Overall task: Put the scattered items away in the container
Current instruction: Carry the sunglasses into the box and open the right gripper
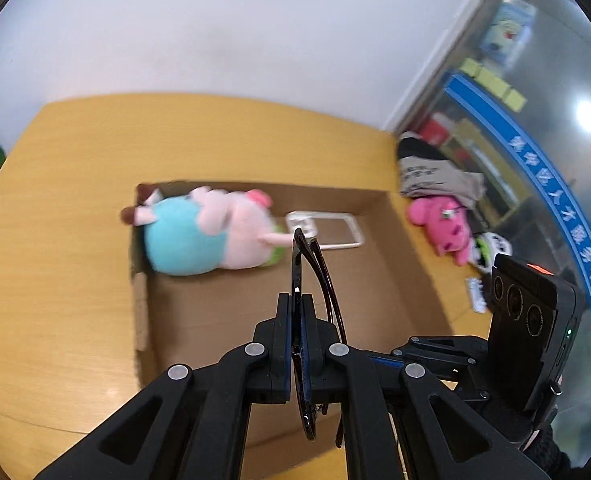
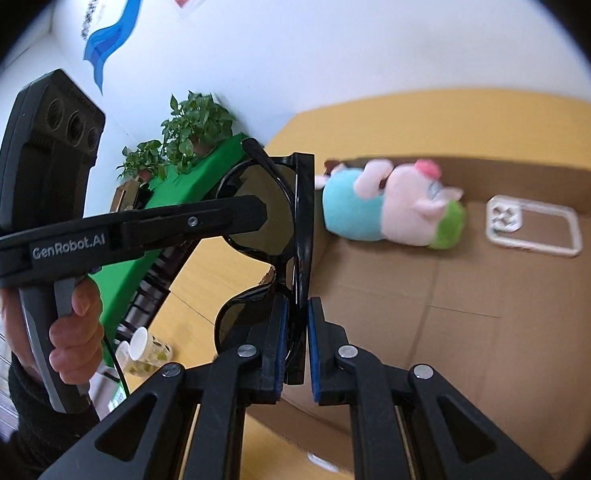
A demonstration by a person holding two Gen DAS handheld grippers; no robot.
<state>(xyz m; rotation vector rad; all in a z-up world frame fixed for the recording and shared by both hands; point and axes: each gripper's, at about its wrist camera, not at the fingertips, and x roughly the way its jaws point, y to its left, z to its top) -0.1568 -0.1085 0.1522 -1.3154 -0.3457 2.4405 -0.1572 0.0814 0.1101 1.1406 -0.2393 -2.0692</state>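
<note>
Sunglasses hang between my two grippers, above the open cardboard box. My left gripper is pressed together on the frame, lens edge and folded arm poking out past its pads. My right gripper pinches the other end of the same black frame, with the dark lenses off to its left. Inside the box I see a blue-and-pink plush toy lying against the far wall and a white phone case flat beside it. On the wooden table, outside the box's right wall, lies a bright pink plush, just beside a grey cloth.
</note>
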